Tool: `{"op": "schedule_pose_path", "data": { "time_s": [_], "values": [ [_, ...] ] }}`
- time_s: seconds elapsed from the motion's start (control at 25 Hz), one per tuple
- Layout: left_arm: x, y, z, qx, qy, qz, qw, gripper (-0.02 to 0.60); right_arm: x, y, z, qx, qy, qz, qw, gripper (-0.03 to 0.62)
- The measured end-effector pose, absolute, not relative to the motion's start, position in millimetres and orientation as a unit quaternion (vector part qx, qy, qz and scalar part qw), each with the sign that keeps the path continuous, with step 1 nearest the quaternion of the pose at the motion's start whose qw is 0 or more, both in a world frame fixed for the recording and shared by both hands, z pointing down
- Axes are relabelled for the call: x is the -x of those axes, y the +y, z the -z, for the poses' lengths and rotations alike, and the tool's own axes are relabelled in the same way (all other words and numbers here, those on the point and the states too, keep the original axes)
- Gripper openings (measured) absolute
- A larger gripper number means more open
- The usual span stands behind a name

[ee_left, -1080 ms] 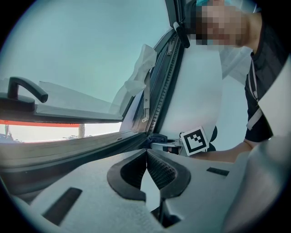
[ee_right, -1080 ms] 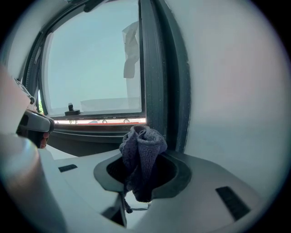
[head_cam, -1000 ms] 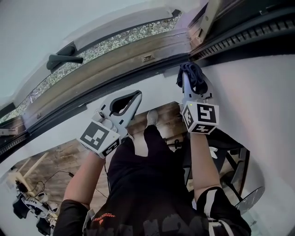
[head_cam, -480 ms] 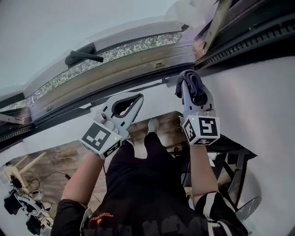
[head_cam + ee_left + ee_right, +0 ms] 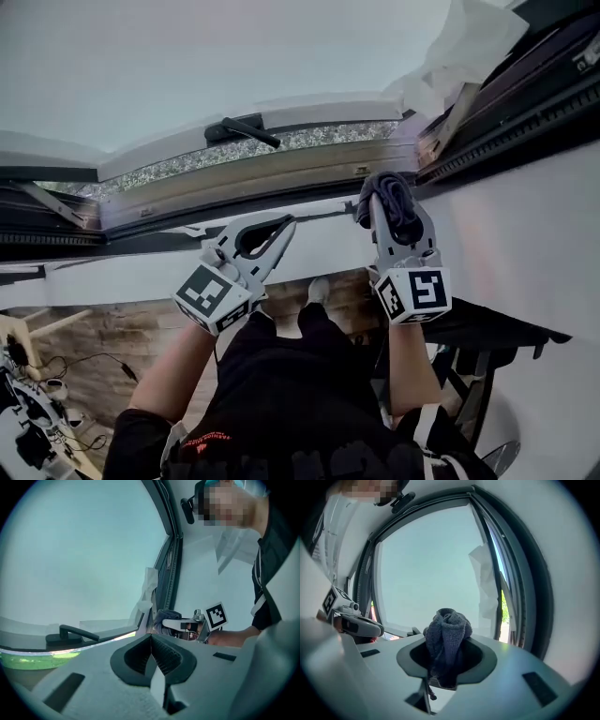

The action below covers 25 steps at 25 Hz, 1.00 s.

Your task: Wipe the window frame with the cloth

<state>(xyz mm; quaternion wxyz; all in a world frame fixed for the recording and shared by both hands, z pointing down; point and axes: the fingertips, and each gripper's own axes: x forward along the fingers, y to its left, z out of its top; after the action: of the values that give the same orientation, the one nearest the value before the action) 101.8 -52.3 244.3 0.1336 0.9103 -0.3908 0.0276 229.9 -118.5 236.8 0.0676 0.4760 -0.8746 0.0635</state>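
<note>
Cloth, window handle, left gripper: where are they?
cloth point(image 5: 447, 630), right gripper view, its bunched top
window handle point(image 5: 246, 131), head view, its dark lever
left gripper point(image 5: 284, 225), head view, tips of its jaws

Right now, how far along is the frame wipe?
Done: the cloth is gripped, with the right tongs shut on it. In hand: it sits at the lower right corner of the window frame; contact unclear. Remaining: wiped extent can't be judged. The left tongs are shut, empty.
</note>
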Motion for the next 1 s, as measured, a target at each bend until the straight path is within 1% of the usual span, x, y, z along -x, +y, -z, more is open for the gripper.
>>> {"op": "schedule_pose_path", "data": {
  "time_s": [0.28,0.52,1.0],
  "values": [
    [-59.3,-30.7,-192.2,-0.907,-0.412,-0.008,0.088,0.020,-166.5,-85.4,-182.8,-0.422,-0.905,-0.033,0.049,0.107],
    [-26.1,-18.1,-163.3,-0.901,-0.427,0.017,0.066,0.020,-119.4,-60.1,-146.8,-0.382,-0.923,0.001,0.042,0.107],
    [26.2,7.5,-131.3,-0.889,-0.455,0.044,0.032,0.020,-61.4,-30.4,-122.3,-0.343,-0.938,0.026,0.038,0.107]
  ]
}}
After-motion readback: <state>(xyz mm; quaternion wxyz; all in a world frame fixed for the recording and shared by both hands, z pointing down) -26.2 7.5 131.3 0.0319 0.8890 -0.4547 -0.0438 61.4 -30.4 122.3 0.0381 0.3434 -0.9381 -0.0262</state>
